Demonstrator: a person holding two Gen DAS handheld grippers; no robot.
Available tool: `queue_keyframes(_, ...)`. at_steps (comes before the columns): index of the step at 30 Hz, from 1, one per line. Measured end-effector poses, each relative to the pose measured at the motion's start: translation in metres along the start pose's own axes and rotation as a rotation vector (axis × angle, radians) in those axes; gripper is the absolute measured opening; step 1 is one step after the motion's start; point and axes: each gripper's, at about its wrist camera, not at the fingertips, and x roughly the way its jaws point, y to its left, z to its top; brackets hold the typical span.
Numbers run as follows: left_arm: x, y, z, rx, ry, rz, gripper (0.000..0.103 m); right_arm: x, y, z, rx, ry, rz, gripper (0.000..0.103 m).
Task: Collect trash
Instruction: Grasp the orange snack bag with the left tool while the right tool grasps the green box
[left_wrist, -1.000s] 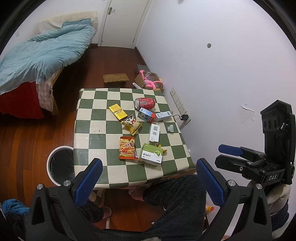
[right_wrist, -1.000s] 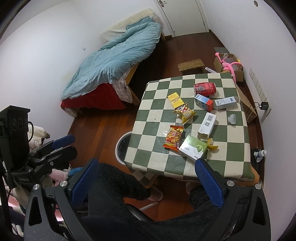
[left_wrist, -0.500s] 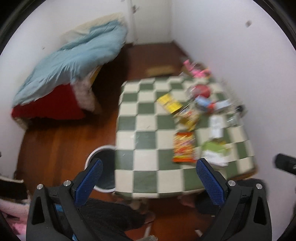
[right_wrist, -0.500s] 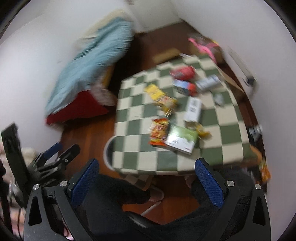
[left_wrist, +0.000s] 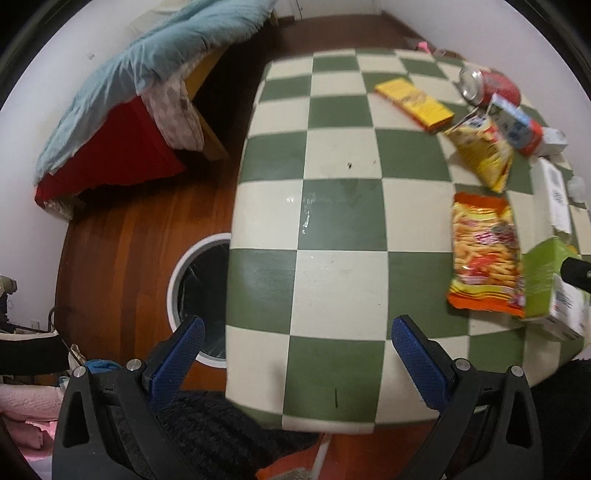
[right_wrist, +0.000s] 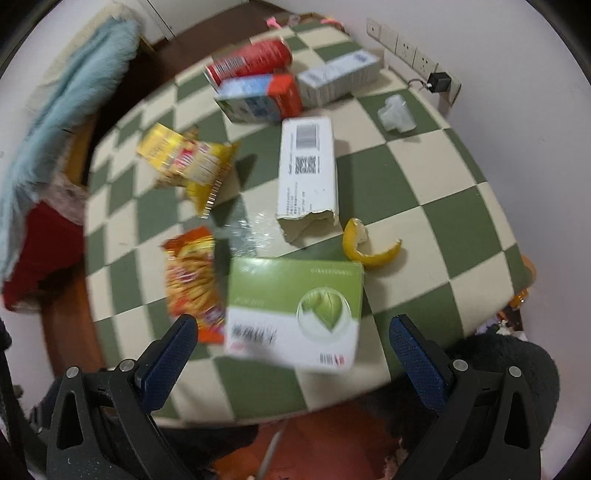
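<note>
My right tongs (right_wrist: 290, 349) are released before the green box (right_wrist: 293, 314) at 12 o'clock; I should straddle its near edge squarely, left tongs (left_wrist: 295, 350) released too.

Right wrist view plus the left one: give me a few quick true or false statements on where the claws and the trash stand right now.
1. The right claw is open, with the green box lying between its fingers' line of sight. True.
2. The left claw is shut on the orange snack bag. False: it is open and empty, and the bag lies flat on the checkered table.
3. The red can stands upright. False: it lies on its side.
4. A trash bin sits on the floor beside the table's edge. True.
5. The yellow peel lies inside the torn white box. False: it lies on the table beside the torn end.
</note>
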Motion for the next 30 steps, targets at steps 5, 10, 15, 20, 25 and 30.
queue_keyframes(5, 0.013, -0.002, 0.006, -0.014, 0.046, -0.081, 0.103, 0.045, 0.002, 0.007, 0.001, 0.086, -0.060, 0.100)
queue_keyframes(10, 0.012, -0.019, 0.016, -0.017, 0.074, -0.230, 0.101, 0.048, -0.005, 0.005, -0.023, 0.087, -0.033, 0.092)
queue_keyframes(15, 0.009, -0.057, 0.032, 0.021, 0.084, -0.378, 0.095, 0.020, -0.029, 0.006, 0.008, 0.042, -0.009, 0.092)
queue_keyframes(20, 0.032, -0.094, 0.049, 0.062, 0.154, -0.430, 0.076, 0.003, -0.053, 0.012, 0.042, 0.011, -0.026, 0.092)
queue_keyframes(25, 0.025, -0.117, 0.053, 0.135, 0.107, -0.370, 0.032, 0.012, -0.061, 0.027, 0.068, 0.014, -0.024, 0.091)
queue_keyframes(30, 0.003, -0.113, 0.048, 0.141, 0.041, -0.352, 0.020, 0.012, -0.058, 0.027, 0.066, 0.000, -0.006, 0.091)
